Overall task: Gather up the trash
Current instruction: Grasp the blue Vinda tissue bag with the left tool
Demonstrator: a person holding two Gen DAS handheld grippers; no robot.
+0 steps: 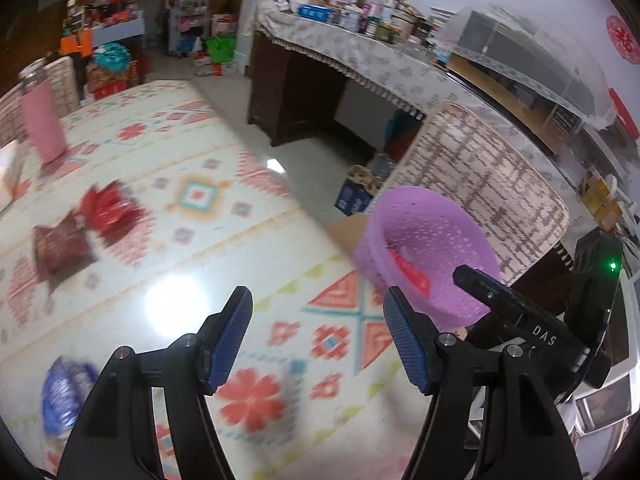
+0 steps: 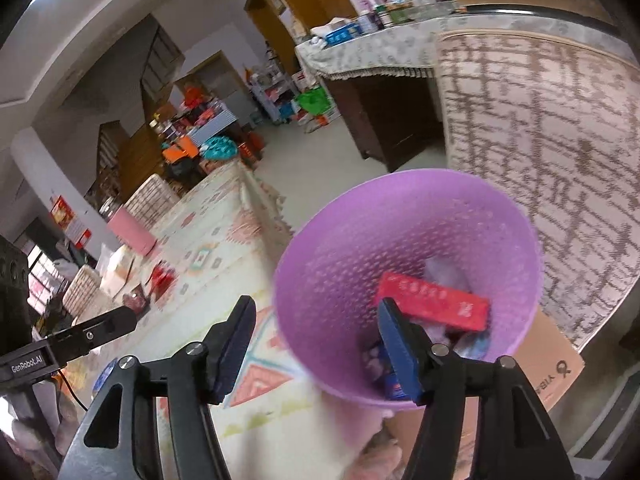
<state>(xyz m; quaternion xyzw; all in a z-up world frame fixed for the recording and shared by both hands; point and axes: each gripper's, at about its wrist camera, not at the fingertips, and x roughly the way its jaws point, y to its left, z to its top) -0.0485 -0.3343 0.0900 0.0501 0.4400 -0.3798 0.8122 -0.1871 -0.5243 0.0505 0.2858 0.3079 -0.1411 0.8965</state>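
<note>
A purple perforated basket (image 2: 332,264) stands at the table's right edge and holds a red box (image 2: 436,304) and some wrappers. My right gripper (image 2: 316,356) is open. Its right finger is over the basket's inside and its left finger is outside the rim; neither pad presses on the wall. My left gripper (image 1: 316,340) hangs open and empty above the patterned tablecloth (image 1: 240,264). On the cloth lie a red wrapper (image 1: 108,208), a dark red packet (image 1: 60,244) and a blue-and-white wrapper (image 1: 64,392). The basket (image 1: 432,232) is to the right of my left gripper.
A pink tumbler (image 1: 40,124) stands at the table's far left. A chair with a checked cover (image 2: 540,160) rises behind the basket, and a cardboard box (image 2: 556,364) sits under it. A cluttered sideboard (image 1: 360,48) runs along the far wall.
</note>
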